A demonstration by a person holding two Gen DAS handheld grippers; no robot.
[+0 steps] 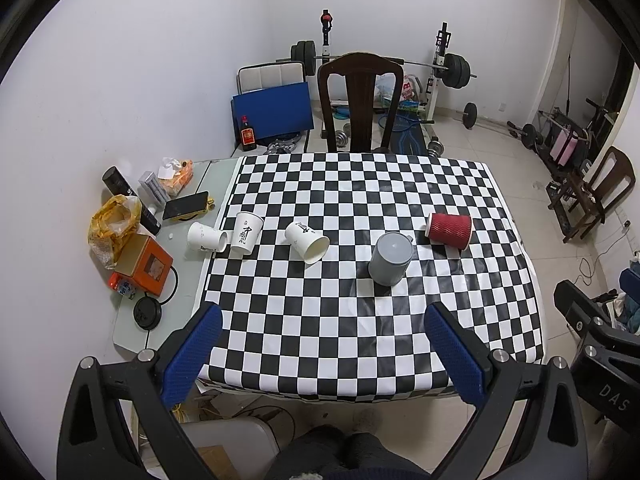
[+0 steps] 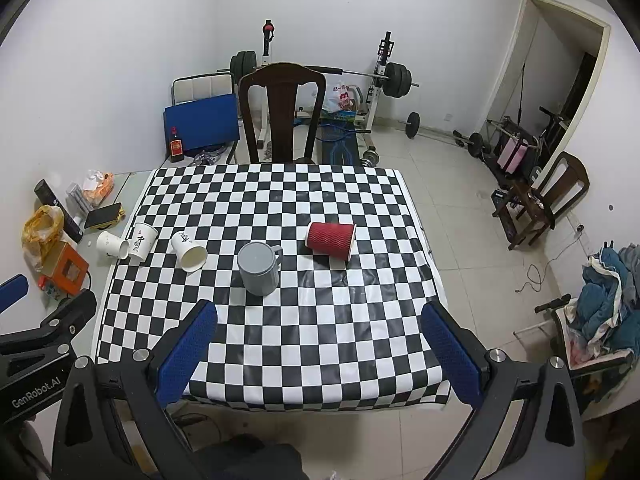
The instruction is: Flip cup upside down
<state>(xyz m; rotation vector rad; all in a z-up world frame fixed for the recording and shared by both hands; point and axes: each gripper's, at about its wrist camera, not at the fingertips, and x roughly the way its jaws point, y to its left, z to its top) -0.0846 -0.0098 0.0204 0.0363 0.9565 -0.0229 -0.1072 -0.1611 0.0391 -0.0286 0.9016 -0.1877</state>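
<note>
Checkered tabletop (image 1: 360,320) carried a grey mug (image 1: 390,258) standing inverted and a red cup (image 1: 449,230) lying sideways (three white cups further left). Left tongs (image 1: 322,354) and right tongs (image 2: 318,354) both stood apart, empty.

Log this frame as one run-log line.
left gripper: open, empty | right gripper: open, empty | grey mug: inverted | red cup: on side
</note>
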